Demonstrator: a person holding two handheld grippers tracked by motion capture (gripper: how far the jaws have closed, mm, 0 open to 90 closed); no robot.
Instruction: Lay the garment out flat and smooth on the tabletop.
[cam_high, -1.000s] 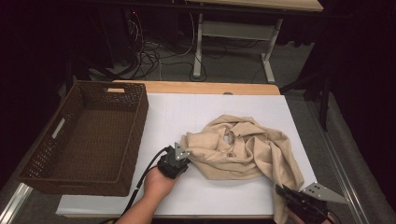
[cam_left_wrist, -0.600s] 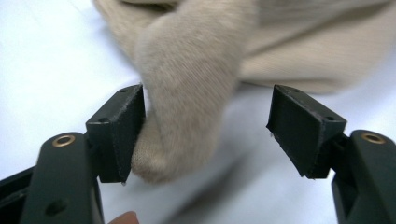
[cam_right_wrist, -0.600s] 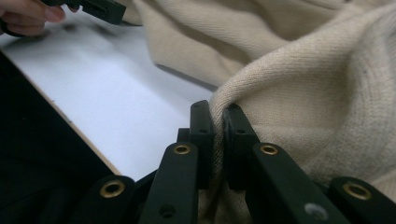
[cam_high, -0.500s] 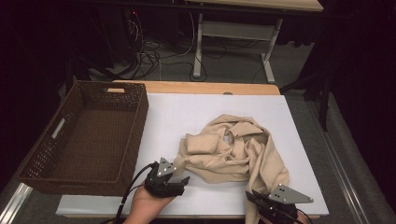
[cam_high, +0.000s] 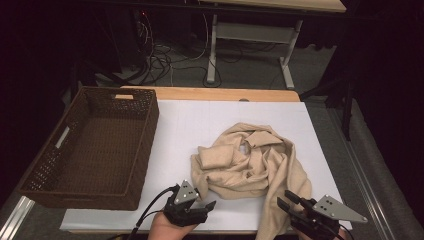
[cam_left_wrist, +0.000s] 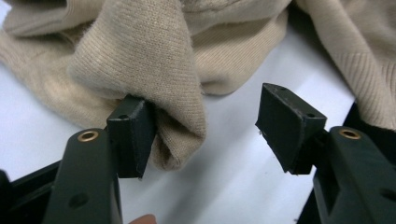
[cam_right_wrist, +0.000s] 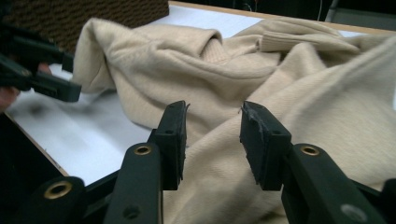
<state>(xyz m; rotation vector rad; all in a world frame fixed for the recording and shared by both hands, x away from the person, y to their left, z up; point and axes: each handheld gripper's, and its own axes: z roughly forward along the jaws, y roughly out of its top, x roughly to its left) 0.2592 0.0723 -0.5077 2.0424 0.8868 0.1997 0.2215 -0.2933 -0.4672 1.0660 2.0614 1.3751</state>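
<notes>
no readable writing on beige sweater (cam_high: 252, 162).

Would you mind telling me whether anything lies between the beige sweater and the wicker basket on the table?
Nothing visible does: between the beige sweater and the wicker basket there is only bare white table surface.

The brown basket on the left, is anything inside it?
Nothing shows inside the basket: its woven bottom is bare across most of it. The near wall hides a strip of the floor just behind it. The beige sweater lies outside, on the white table.
</notes>
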